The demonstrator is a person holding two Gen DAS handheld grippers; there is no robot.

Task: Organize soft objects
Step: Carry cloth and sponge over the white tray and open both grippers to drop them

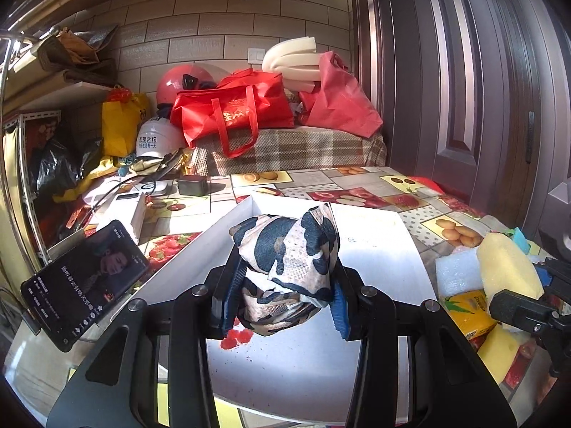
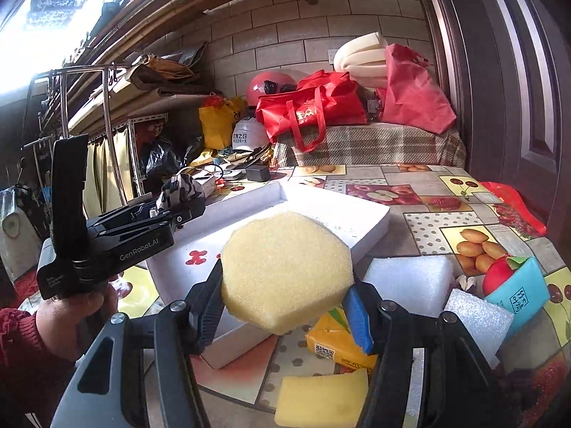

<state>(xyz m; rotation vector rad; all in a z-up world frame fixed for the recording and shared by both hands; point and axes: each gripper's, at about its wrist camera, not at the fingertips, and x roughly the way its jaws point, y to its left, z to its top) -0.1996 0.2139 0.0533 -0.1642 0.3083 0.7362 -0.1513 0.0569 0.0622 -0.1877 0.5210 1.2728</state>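
Note:
My left gripper is shut on a camouflage-print cloth bundle and holds it above the open white box. In the right wrist view the left gripper shows at the left with the cloth, over the box's left side. My right gripper is shut on a yellow hexagonal sponge, held above the box's near right corner. That sponge also shows in the left wrist view.
On the fruit-print tablecloth right of the box lie white foam blocks, a yellow tissue pack, another yellow sponge, a blue packet and a red ball. A phone stands at left.

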